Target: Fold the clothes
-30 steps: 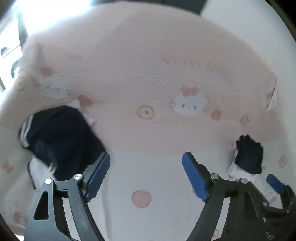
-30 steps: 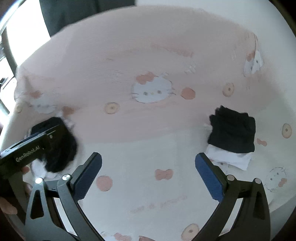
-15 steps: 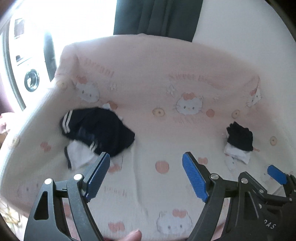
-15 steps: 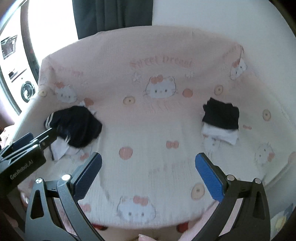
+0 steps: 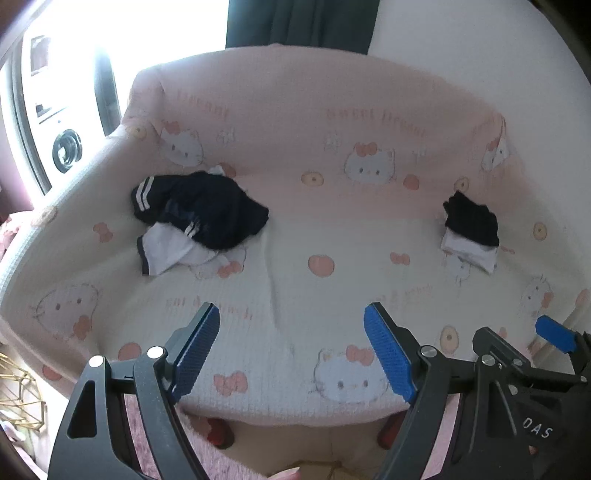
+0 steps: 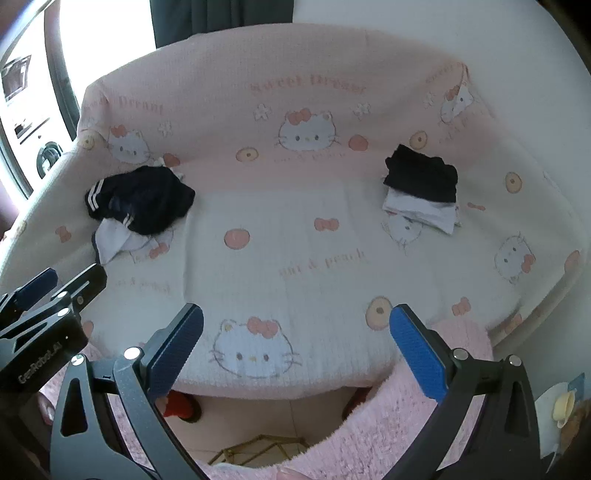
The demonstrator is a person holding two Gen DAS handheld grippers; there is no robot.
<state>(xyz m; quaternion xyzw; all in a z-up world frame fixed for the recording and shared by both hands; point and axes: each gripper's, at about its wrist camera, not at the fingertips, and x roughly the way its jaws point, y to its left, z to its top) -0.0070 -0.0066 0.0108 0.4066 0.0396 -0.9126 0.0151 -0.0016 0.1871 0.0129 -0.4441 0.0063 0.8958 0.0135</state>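
A crumpled heap of dark navy and white clothes lies on the left of the sofa seat. A folded stack, black on top of white, rests on the right by the backrest. My left gripper hangs open over the seat's front edge with nothing between its blue pads. My right gripper is open too, empty, in front of the sofa. Both stay well short of the clothes. The right gripper's tip shows at the right edge of the left wrist view.
The sofa wears a pink and white cat-print cover. A pink fluffy rug and a gold wire rack lie on the floor in front. A window and white appliance stand at left, a dark curtain behind.
Both grippers have pulled back from close above the seat, so the whole sofa, its front edge and the floor have come into view. Both stayed open; the clothes have not moved.
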